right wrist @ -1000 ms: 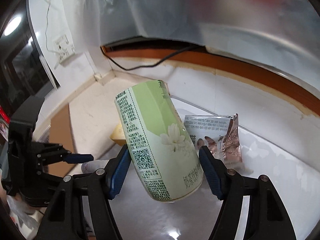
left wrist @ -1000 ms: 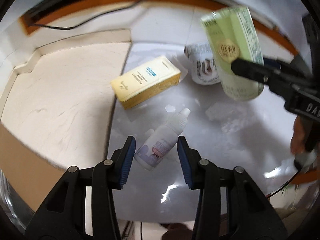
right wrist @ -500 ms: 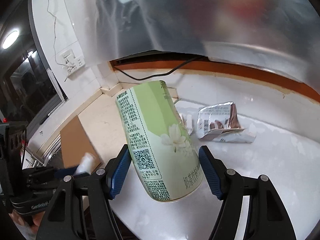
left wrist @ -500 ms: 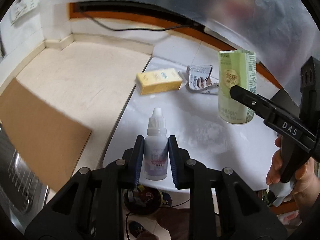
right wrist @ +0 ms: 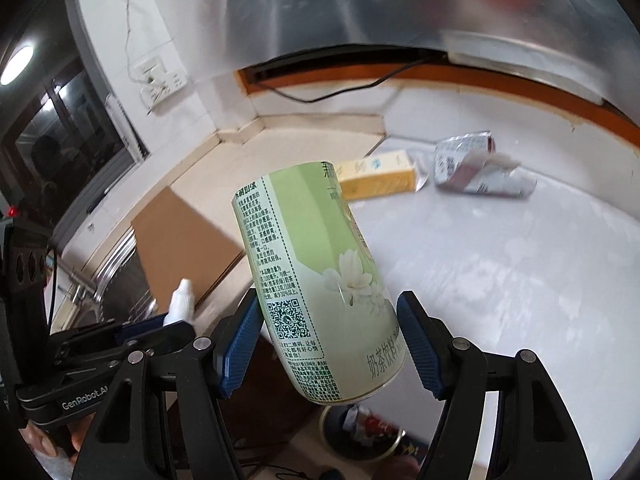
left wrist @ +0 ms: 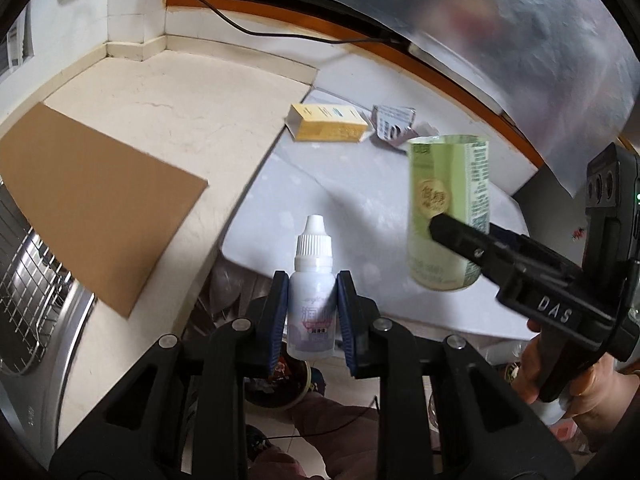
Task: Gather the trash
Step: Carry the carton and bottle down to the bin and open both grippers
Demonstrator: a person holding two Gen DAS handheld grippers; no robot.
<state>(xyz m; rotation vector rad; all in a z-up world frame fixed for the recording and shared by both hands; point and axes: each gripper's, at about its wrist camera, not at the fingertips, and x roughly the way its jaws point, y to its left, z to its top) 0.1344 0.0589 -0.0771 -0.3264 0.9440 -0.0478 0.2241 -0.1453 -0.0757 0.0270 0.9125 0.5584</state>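
My left gripper (left wrist: 312,320) is shut on a small white dropper bottle (left wrist: 313,300), held upright past the counter's front edge. In the right wrist view the same bottle (right wrist: 182,300) shows at the lower left. My right gripper (right wrist: 332,340) is shut on a tall pale green drink can (right wrist: 316,280), tilted, its blue pads pressing both sides. The left wrist view shows that can (left wrist: 448,212) at the right. A yellow box (left wrist: 328,128) and a crumpled foil packet (left wrist: 392,124) lie on the white countertop (left wrist: 360,208). A bin with trash (right wrist: 364,428) stands on the floor below the can.
A brown cardboard sheet (left wrist: 88,204) lies on the beige counter at the left. A steel sink with a wire rack (left wrist: 28,292) is at the far left. A black cable (left wrist: 280,34) runs along the back wall. A person's hand (left wrist: 568,376) grips the right tool.
My left gripper closed on the dropper bottle, lifted it off the counter and drew it back past the front edge. My right gripper drew back the same way with the can.
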